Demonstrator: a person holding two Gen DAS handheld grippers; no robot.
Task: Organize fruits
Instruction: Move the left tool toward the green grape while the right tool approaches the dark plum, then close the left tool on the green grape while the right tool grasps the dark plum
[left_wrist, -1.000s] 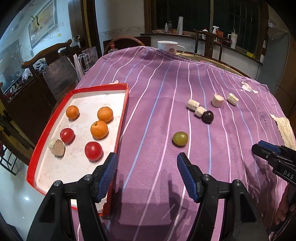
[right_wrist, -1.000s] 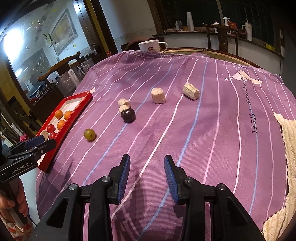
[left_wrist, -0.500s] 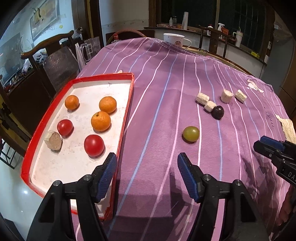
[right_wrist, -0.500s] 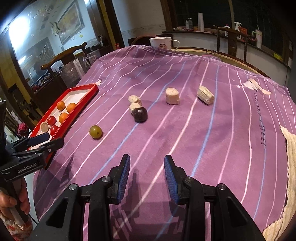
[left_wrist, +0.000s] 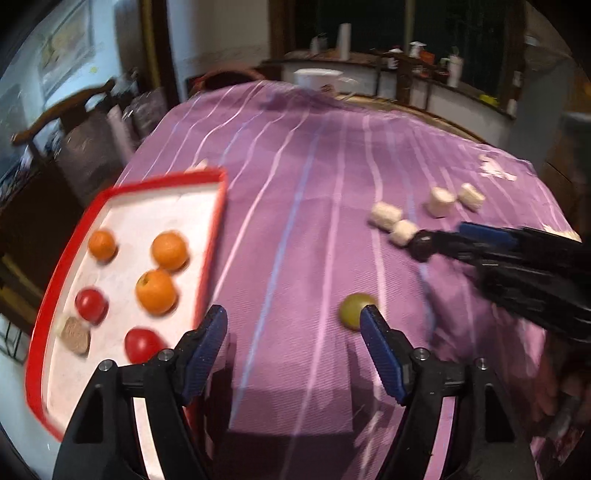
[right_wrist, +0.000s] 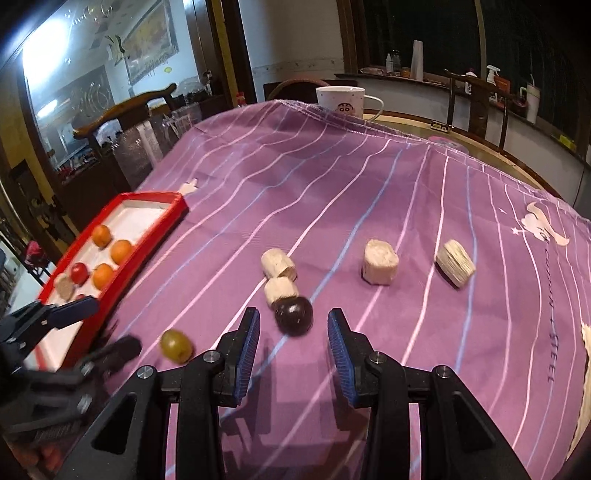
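Observation:
A red-rimmed tray (left_wrist: 214, 221) on the left holds three oranges (left_wrist: 157, 290), two red fruits (left_wrist: 90, 304) and a brown piece. It also shows in the right wrist view (right_wrist: 151, 230). A green fruit (left_wrist: 352, 314) lies on the purple cloth just beyond my open left gripper (left_wrist: 293, 319), by its right finger. A dark plum (right_wrist: 294, 315) sits just ahead of my open right gripper (right_wrist: 293, 325), between its fingertips' line. Pale cut chunks (right_wrist: 279, 264) lie beside the plum. The green fruit shows in the right wrist view (right_wrist: 176, 345) too.
A white mug (right_wrist: 341, 101) stands at the table's far edge. Two more pale chunks (right_wrist: 380, 262) lie to the right. A wooden chair (right_wrist: 125, 107) and a counter with bottles stand behind. A cream cloth (right_wrist: 585, 347) lies at the right edge.
Both grippers have moved forward. The right one has closed in on the dark plum; the left one has come up to the green fruit. Both stayed open.

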